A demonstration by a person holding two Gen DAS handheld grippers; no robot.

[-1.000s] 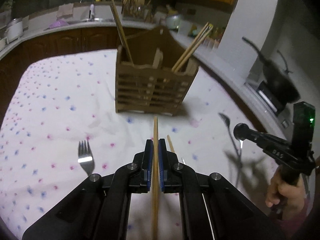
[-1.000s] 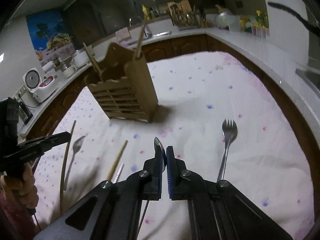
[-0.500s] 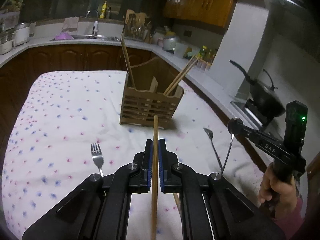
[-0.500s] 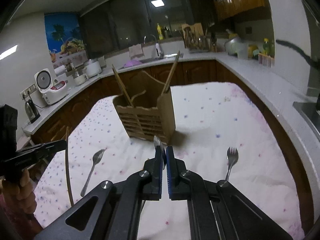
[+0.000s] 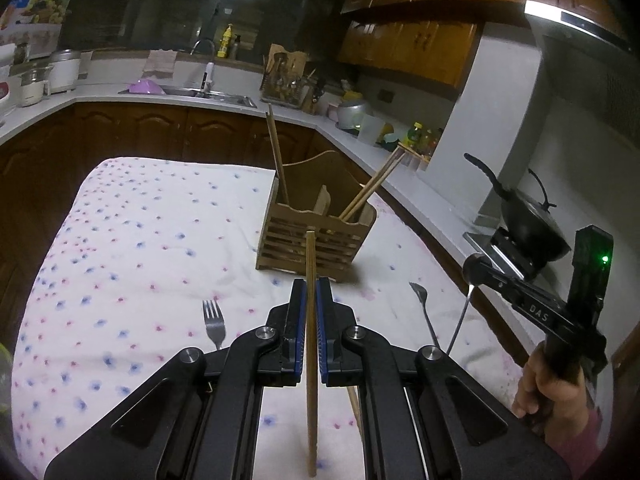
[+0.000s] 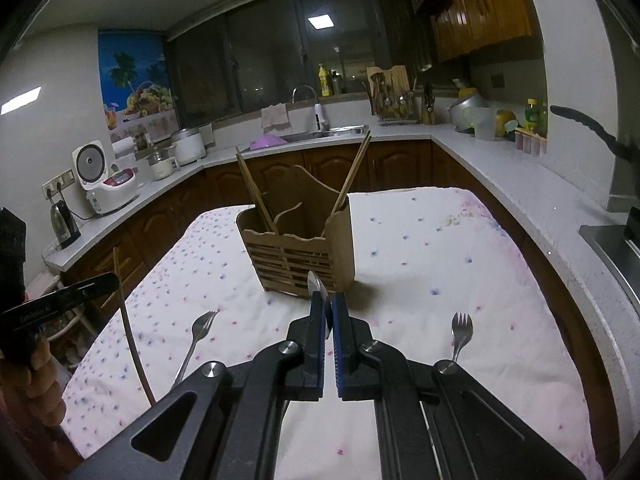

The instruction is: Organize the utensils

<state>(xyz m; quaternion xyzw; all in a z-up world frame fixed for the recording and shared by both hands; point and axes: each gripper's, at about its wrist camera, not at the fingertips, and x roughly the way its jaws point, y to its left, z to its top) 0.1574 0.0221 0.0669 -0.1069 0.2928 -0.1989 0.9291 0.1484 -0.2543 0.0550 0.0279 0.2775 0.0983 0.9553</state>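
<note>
Left wrist view
- Left gripper (image 5: 311, 294): bottom centre, clamped on a chopstick (image 5: 311, 344) that runs between the pads, tip pointing up the frame toward the holder.
- Holder (image 5: 312, 240): wooden, slatted, centre of frame, standing on the cloth (image 5: 140, 240); chopsticks lean out of its left and right compartments.
- Fork (image 5: 213, 322): lying on the cloth, lower left of the gripper, tines up the frame.
- Right gripper (image 5: 476, 274): right edge, held by a hand (image 5: 548, 384); a spoon handle hangs beneath it.
- Second spoon (image 5: 424, 312): on the cloth, right of centre.

Right wrist view
- Right gripper (image 6: 328, 300): bottom centre, closed on a spoon (image 6: 316, 284), bowl poking up above the pads.
- Holder (image 6: 304, 248): centre, just beyond the spoon tip.
- Forks: one on the cloth at lower left (image 6: 196, 340), one at lower right (image 6: 460, 332).
- Left gripper (image 6: 96, 284): left edge, gripping a chopstick (image 6: 128, 320) that hangs down.
</note>
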